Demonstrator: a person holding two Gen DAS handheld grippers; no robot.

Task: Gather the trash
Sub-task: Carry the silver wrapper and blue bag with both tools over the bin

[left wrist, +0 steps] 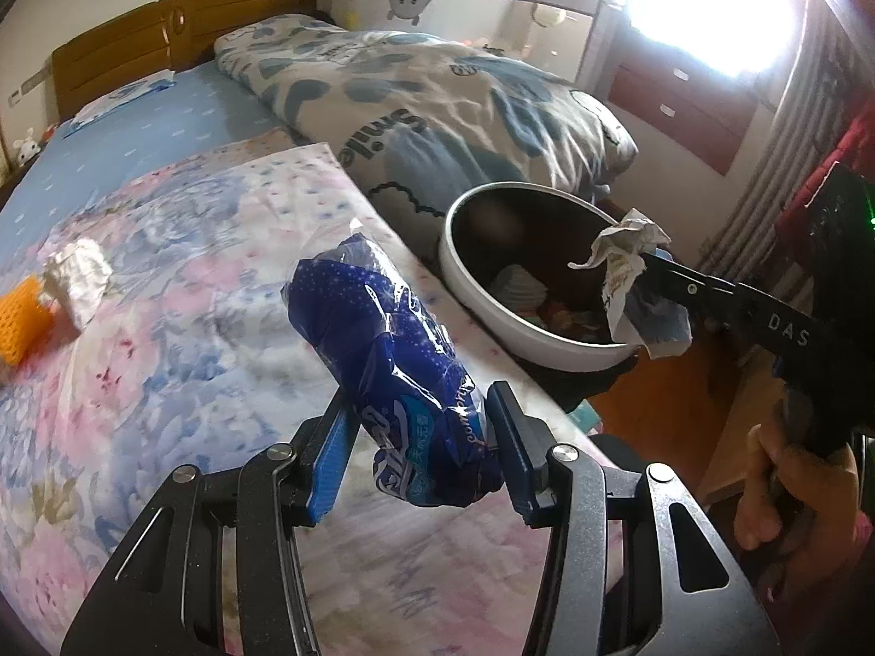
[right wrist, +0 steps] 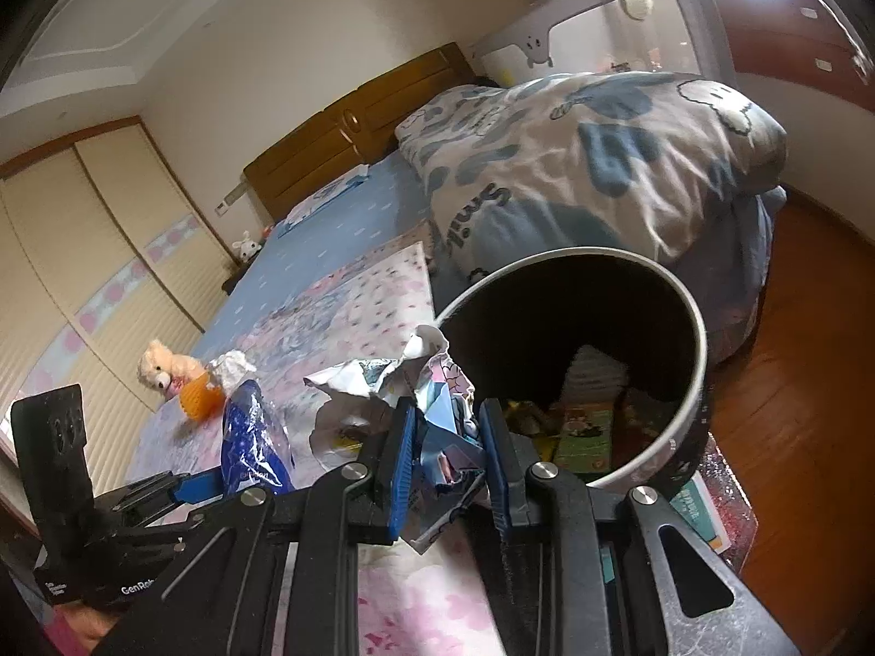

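Orange plastic mesh, a small open-weave roll (left wrist: pixel 24 320), lies at the far left of the bed, touching a crumpled white tissue (left wrist: pixel 76 276) on the pink-and-blue floral quilt (left wrist: pixel 180 295). In the right wrist view a cream teddy bear (right wrist: pixel 164 369) sits just beside that pair. Behind them the blue sheet (left wrist: pixel 147 136) runs up to the wooden headboard (left wrist: pixel 164 33).

Nearer, the left gripper (left wrist: pixel 421 454) is pinching a crumpled blue plastic wrapper (left wrist: pixel 399 350) with white lettering; its jaws press the wrapper's lower end from both sides, and the rest stands up above the quilt, clear of it.

To the right, a folded white duvet with blue cartoon prints (left wrist: pixel 437 104) lies along the bed's edge, directly behind the trash bin (left wrist: pixel 481 295). The bin, white outside and dark inside, is tilted so that its mouth faces the grippers; paper and colourful packaging already lie inside. It stands at the bed's edge, close against the duvet.

Further right, the right gripper (right wrist: pixel 445 454) has its jaws closed on a wad of crumpled printed paper (right wrist: pixel 415 382), held just in front of the bin's rim, over its near edge in the left wrist view. A person's hand (left wrist: pixel 776 492) grips the handle. Wooden floor (right wrist: pixel 793 382) and a red-brown drawer unit (left wrist: pixel 689 109) lie beyond.
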